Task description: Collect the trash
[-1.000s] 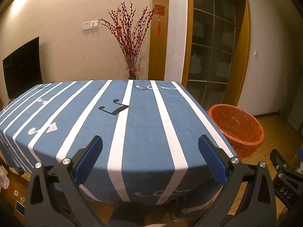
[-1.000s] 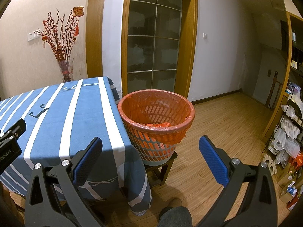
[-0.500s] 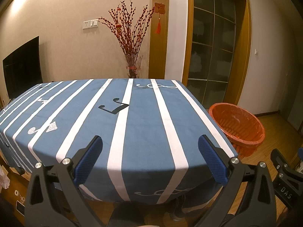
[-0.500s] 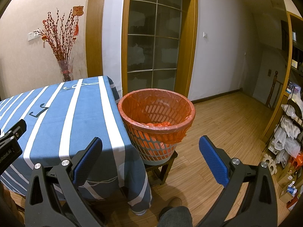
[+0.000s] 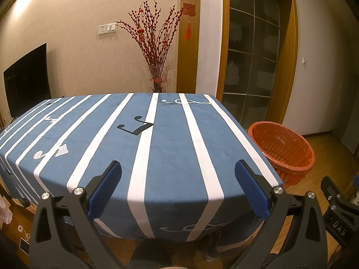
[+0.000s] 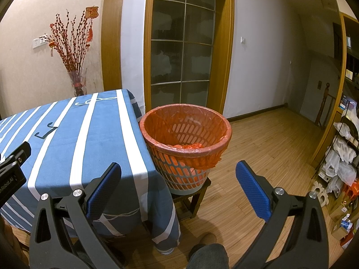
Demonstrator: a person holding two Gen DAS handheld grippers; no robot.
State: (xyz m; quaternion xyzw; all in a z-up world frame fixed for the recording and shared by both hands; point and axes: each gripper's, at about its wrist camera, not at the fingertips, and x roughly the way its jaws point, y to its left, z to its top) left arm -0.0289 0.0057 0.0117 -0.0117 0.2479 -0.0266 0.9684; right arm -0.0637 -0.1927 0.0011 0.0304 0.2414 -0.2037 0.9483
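Nearest the person, both pairs of tongs stood spread wide with nothing between their blue pads: the left tongs (image 5: pixel 178 187) hung over the near edge of the table (image 5: pixel 170 154), the right tongs (image 6: pixel 178 187) faced the basket. No trash showed anywhere on the striped cloth, so I judged the collecting all but done. Just beside the table's right edge sat the orange-lined basket (image 6: pixel 187 148), raised on a low wooden stool (image 6: pixel 195 194), presumably to bring its rim near table height. Inside lay crumpled orange plastic; what else, I could not tell. Beyond stood a vase of red branches (image 5: pixel 152 51).
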